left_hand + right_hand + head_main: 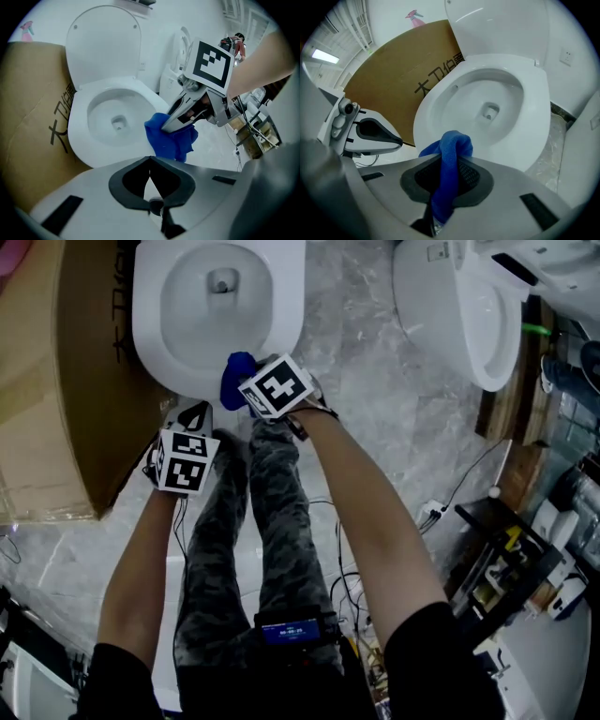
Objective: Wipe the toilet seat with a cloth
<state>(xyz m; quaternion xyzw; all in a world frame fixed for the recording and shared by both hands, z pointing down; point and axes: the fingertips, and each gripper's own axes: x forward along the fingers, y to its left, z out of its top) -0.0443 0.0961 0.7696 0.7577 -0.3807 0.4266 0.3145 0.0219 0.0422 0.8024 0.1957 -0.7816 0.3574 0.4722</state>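
Note:
The white toilet seat (150,343) rings the bowl, with the lid (103,47) standing up behind it. A blue cloth (234,379) hangs bunched at the seat's front rim, on the right side in the head view. My right gripper (242,390) is shut on this cloth (453,140), which runs down between its jaws. In the left gripper view the right gripper (164,129) holds the cloth (171,140) against the rim's edge. My left gripper (197,412) hovers just off the seat's front, shut and with nothing in it (150,158).
A large cardboard box (56,381) stands tight against the toilet's left side. A second white toilet (459,306) sits at the upper right. Cables (347,587) trail over the marble floor, and a rack of equipment (516,559) fills the right edge. The person's legs (272,521) stand below the bowl.

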